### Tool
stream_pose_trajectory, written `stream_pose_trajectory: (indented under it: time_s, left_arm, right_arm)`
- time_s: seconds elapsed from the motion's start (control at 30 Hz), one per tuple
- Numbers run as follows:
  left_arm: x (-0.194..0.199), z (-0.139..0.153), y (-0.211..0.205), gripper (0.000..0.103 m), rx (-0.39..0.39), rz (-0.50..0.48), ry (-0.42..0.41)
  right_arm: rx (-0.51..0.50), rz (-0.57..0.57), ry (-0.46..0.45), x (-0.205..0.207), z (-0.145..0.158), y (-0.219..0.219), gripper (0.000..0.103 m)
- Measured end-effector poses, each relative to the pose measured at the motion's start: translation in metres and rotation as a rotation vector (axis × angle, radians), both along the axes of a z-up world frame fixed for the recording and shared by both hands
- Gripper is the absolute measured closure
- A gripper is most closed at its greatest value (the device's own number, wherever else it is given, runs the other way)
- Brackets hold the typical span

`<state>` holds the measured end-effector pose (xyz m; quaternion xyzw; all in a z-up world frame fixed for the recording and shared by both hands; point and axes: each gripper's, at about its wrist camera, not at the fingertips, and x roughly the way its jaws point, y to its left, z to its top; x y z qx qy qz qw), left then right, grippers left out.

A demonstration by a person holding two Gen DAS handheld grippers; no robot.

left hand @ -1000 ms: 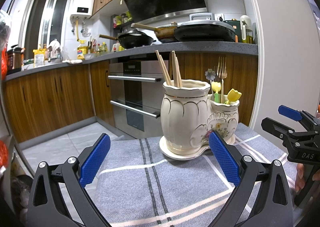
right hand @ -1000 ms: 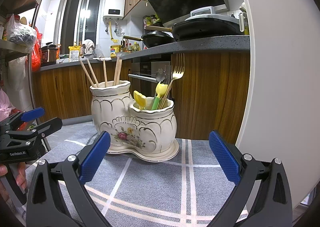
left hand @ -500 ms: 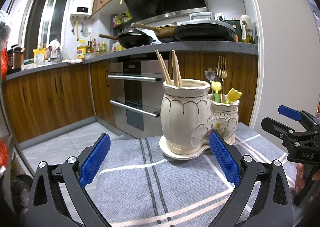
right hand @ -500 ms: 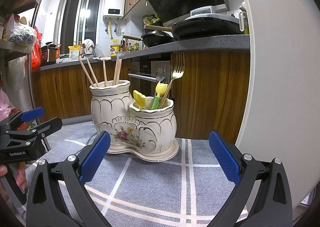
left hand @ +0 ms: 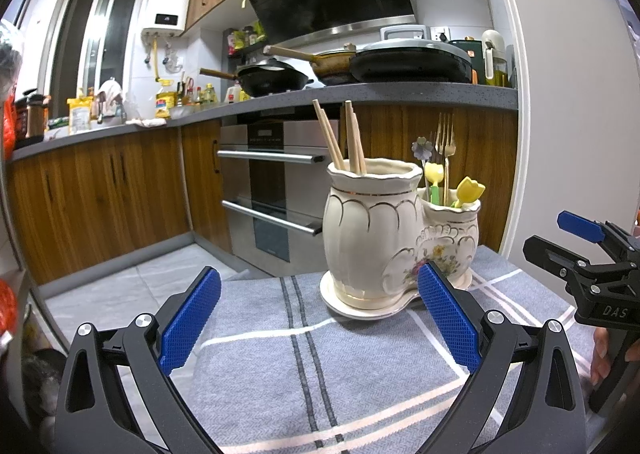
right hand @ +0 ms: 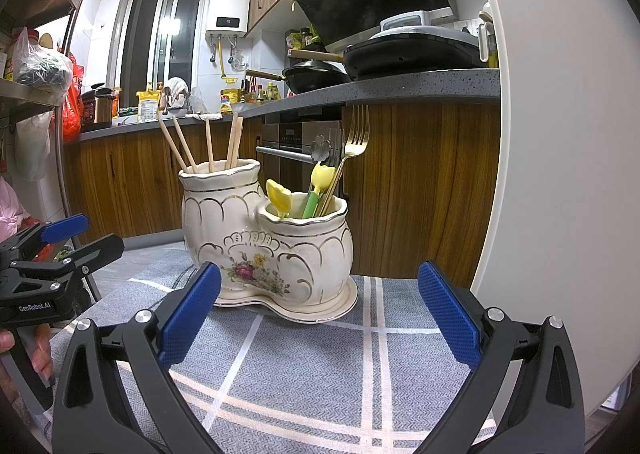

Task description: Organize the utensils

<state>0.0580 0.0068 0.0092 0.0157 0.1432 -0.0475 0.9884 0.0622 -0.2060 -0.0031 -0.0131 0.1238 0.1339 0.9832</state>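
**A:** Start close in. What are your jaws doing?

**B:** Both pairs are spread wide with nothing between them. My left gripper (left hand: pixel 318 328) and my right gripper (right hand: pixel 318 328) each hang over the grey checked cloth (right hand: pixel 304 370), short of the ceramic holder (right hand: pixel 266 242), touching nothing.

**A:** And the holder, relative to each of you?

**B:** It stands on the cloth on its own saucer-like base. From my left gripper it sits ahead and a bit right of centre, its tall pot (left hand: pixel 370 230) facing me and the short pot (left hand: pixel 454 232) behind and to the right. From my right gripper it sits ahead and a bit left of centre, with the short pot nearest and the tall one behind it to the left.

**A:** So who is nearer to what?

**B:** I judge my left nearer the chopsticks (left hand: pixel 344 138), which stand in the tall pot. My right is nearer the gold fork (right hand: pixel 352 152), the flower-headed utensil (right hand: pixel 321 146) and the two yellow tulip-topped pieces (right hand: pixel 280 194) in the short pot.

**A:** Their long axes?

**B:** All roughly upright, handles down in the pots, fanning out a little. The fork leans right from the short pot's mouth. Any pick would have to come from above the holder's rim and close across a shaft, then lift straight up.

**A:** Anything loose on the cloth?

**B:** None that I can see around the holder; everything looks potted. Beyond it are only wooden cabinets (left hand: pixel 100 190) and the oven (left hand: pixel 272 190).
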Motion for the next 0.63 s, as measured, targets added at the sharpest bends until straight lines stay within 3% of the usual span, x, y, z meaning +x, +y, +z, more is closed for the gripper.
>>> stream_pose_trajectory:
  time_s: [0.63]
  left_arm:
    - [0.0011, -0.0062, 0.0024, 0.005, -0.002, 0.010, 0.006]
  right_arm:
    - [0.000, 0.001, 0.002, 0.0005, 0.0006, -0.0007, 0.006]
